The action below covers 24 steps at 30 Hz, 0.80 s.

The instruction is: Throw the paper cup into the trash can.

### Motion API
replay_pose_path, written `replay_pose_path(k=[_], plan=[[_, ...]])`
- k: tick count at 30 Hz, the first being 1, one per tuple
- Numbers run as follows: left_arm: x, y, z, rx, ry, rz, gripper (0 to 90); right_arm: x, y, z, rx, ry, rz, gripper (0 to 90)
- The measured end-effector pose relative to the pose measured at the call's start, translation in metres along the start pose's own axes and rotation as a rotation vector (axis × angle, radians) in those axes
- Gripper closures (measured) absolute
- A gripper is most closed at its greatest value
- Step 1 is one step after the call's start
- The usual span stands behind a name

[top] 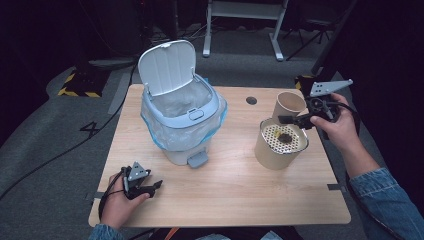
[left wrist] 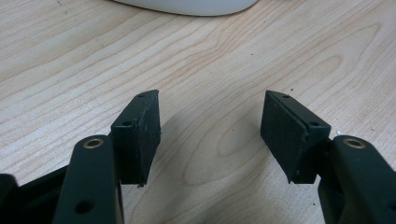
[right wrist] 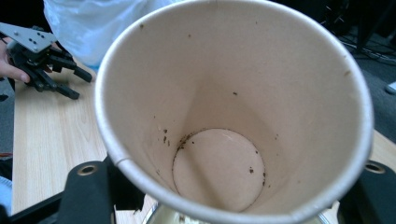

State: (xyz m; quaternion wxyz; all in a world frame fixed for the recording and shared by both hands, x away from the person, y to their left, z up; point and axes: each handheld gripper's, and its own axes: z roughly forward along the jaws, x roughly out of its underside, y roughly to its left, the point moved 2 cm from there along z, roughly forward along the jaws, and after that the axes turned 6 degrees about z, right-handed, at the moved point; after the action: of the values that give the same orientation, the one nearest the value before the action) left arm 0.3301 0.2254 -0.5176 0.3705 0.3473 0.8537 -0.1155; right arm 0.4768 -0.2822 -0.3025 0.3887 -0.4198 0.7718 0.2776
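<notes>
On the wooden table (top: 225, 185) stand 3 items: 1 pedal bin, 1 wide paper tub and 1 paper cup held above that tub. At the left rear, the pedal bin (top: 182, 117) has its white lid (top: 166, 66) raised upright, a translucent liner bag (top: 215, 122) folded over its rim, and 1 grey foot pedal (top: 198, 159) facing the person. At the right, the wide paper tub (top: 275, 150) carries 1 perforated strainer insert (top: 295, 137) with 1 dark clump of residue (top: 285, 136) lying on it. The right gripper (top: 292, 119), held in the person's right hand (top: 337, 125), is clamped on the paper cup (top: 288, 104), which is tilted and sits just above the far rim of the tub. From the right gripper view the paper cup (right wrist: 233, 121) presents its open mouth to the camera; the inside is emptied, with only scattered dark specks on the wall and around the base, and the jaws flank it at both lower corners. The left gripper (top: 150, 188) rests on the table near the front left edge, held in the left hand (top: 117, 205), well apart from the bin. Its own view shows the 2 black pads (left wrist: 140, 135) spread wide with bare wood between them, grasping nothing.
</notes>
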Motion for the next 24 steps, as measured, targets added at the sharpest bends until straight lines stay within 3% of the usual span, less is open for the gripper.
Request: replay_pose_path(k=[16,24], plan=[[0.000,0.000,0.000,0.000,0.000,-0.002,38.2,-0.081,0.028,0.039,-0.071,-0.018,-0.088,32.0],[0.000,0.000,0.000,-0.001,0.000,0.002,38.2,-0.110,0.047,0.061,-0.096,-0.046,-0.122,31.8]])
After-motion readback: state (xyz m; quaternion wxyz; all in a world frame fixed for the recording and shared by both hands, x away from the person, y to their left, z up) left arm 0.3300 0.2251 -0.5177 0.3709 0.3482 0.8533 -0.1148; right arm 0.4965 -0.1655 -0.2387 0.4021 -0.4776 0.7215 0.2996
